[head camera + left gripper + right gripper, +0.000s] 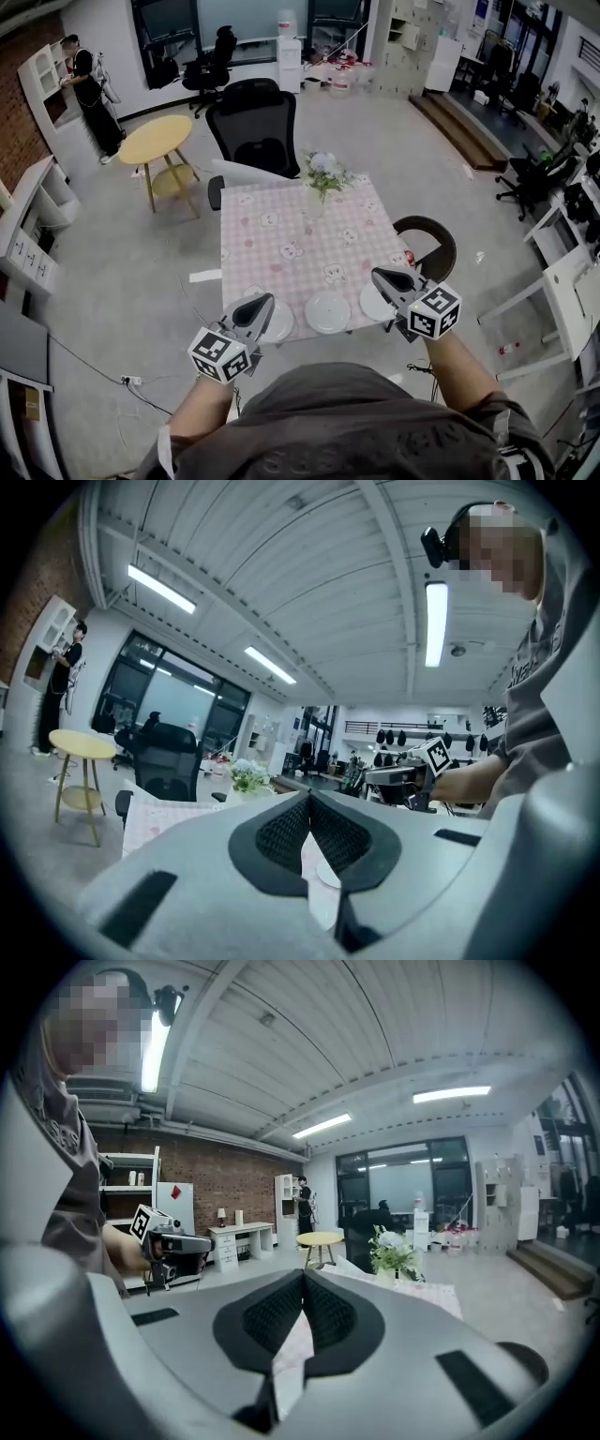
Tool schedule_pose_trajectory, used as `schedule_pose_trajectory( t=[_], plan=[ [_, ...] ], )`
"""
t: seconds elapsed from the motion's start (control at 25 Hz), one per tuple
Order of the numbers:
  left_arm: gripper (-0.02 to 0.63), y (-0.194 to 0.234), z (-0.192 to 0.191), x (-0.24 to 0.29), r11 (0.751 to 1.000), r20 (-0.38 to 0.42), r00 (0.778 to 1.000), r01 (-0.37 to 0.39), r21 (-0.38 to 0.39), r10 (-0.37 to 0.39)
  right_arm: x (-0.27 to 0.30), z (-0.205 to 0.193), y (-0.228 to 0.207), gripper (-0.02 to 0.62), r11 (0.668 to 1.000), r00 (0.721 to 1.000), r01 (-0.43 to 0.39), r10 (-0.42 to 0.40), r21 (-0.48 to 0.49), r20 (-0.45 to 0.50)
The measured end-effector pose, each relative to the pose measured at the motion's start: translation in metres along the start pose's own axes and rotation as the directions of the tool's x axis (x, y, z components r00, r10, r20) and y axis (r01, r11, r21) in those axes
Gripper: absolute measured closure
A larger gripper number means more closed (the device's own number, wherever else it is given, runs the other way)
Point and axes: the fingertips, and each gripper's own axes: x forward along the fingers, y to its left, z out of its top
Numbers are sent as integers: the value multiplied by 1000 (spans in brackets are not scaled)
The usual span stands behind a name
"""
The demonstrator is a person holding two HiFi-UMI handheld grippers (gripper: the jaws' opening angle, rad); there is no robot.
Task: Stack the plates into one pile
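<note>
Three white plates lie along the near edge of the table with the pink checked cloth [281, 225]: a left plate [278, 323], a middle plate [327, 311] and a right plate [375, 305]. My left gripper [265, 301] hovers over the left plate, partly hiding it; its jaws are shut with nothing between them [309, 795]. My right gripper [379, 274] hangs just above the right plate, its jaws likewise shut and empty [303, 1275]. Both point away from me, over the table. Each gripper shows in the other's view.
A vase of flowers [322, 178] stands at the table's far side. A black office chair [255, 127] is behind it, a round brown stool [427, 246] at the right edge, a yellow round table [156, 141] farther left. A person [89, 89] stands by white shelves.
</note>
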Motion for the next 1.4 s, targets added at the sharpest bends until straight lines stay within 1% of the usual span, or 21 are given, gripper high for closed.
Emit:
schedule_pose_trajectory(
  t=[0.2,0.4,0.48,0.64,0.76,0.88,0.96,1.08,1.28,1.4],
  plan=[
    [601,25,-9,18,1000,-23,1000,-7,-30,7,25,-5,-20,600,1000,1000,-9,10,27,-23],
    [601,25,-15,45,998,-46,998,-39,-40,37,32,-8,-50,600,998,999,-48,49,44,-22],
    [601,17,-18,61,997,-52,997,-68,-43,65,26,-9,-68,600,996,997,-78,79,49,-16],
    [601,-2,-23,89,985,-43,987,-158,-70,155,19,-15,-104,600,986,987,-156,158,57,-22],
    [601,-8,-22,105,973,-29,977,-211,-89,209,19,-14,-122,600,977,977,-211,212,29,-36],
    [601,-12,-22,117,965,-23,970,-245,-95,244,17,-18,-135,600,970,969,-241,241,17,-43],
    [601,-14,-21,122,965,-24,970,-244,-93,243,17,-21,-139,600,968,967,-250,251,22,-43],
    [601,-8,-25,125,968,-39,973,-232,-91,229,20,-25,-141,600,971,971,-237,238,32,-36],
    [600,-5,-24,128,979,-51,982,-183,-91,179,18,-31,-138,600,977,977,-210,211,48,-37],
    [595,-4,-26,130,981,-54,985,-167,-101,163,16,-31,-138,600,979,979,-198,200,52,-38]
  ],
)
